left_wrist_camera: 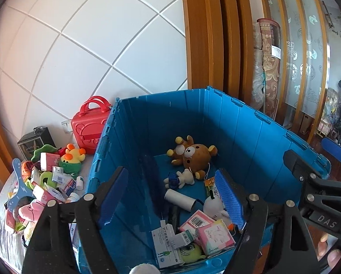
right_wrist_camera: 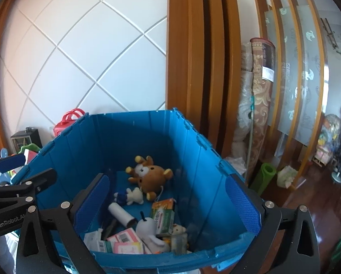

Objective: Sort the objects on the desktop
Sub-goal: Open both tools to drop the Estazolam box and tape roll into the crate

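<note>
Both grippers hover over the blue bin (left_wrist_camera: pixel 238 123). Left gripper (left_wrist_camera: pixel 172 196) wide open, empty. Right gripper (right_wrist_camera: pixel 170 205) wide open, empty. Bear (right_wrist_camera: pixel 151 177) lies in the bin; clutter (left_wrist_camera: pixel 47 182) piled on the table left, items hard to distinguish.

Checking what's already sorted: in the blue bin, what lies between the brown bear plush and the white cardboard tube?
A small white plush in blue clothing lies on the bin floor between the brown bear and the white tube; both wrist views show it.
</note>
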Demonstrator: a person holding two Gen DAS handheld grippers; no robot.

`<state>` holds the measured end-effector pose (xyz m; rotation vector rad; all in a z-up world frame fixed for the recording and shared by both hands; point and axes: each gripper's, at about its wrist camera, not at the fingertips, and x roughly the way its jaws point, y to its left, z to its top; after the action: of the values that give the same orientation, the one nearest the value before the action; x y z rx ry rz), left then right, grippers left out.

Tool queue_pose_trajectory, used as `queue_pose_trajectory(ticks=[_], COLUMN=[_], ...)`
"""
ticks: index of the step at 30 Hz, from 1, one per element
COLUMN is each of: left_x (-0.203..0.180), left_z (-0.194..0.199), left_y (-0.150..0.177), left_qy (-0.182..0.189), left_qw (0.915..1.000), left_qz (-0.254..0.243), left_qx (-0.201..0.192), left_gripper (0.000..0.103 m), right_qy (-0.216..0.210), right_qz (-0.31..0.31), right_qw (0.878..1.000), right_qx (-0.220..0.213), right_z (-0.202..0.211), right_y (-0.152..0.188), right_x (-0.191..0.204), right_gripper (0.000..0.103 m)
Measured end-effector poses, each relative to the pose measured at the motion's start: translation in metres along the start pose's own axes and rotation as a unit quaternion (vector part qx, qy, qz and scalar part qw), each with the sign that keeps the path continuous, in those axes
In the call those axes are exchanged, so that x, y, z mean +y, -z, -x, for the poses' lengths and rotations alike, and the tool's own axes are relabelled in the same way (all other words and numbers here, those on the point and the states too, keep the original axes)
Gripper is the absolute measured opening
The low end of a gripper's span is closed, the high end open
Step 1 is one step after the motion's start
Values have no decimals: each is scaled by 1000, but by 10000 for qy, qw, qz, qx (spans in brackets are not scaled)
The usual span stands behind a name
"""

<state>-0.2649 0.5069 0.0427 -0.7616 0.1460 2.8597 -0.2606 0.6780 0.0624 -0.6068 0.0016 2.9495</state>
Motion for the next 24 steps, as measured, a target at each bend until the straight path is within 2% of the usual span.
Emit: queue_pose_trajectory(ticks=[5,7,11,24], left_x=[16,22,36,102], left_z=[6,7,17,39], left_y=[0,1,5,13], left_qy=[117,3,-209,-182], left_qw=[9998,9998,9997,9996], left_qz=[102,88,1,195], left_qx=[100,197,127,129], left_gripper=[82,82,82,82], right_qy=[6,77,138,107], right_qz=[-5,5,12,-23], right_qw=[9996,9992,9979,9970], right_qx=[289,397,636,771], right_z=[1,2,3,19], right_y=[-6,-7,-9,-8], right_x=[8,14,29,83], right_gripper=[103,103,103,103])
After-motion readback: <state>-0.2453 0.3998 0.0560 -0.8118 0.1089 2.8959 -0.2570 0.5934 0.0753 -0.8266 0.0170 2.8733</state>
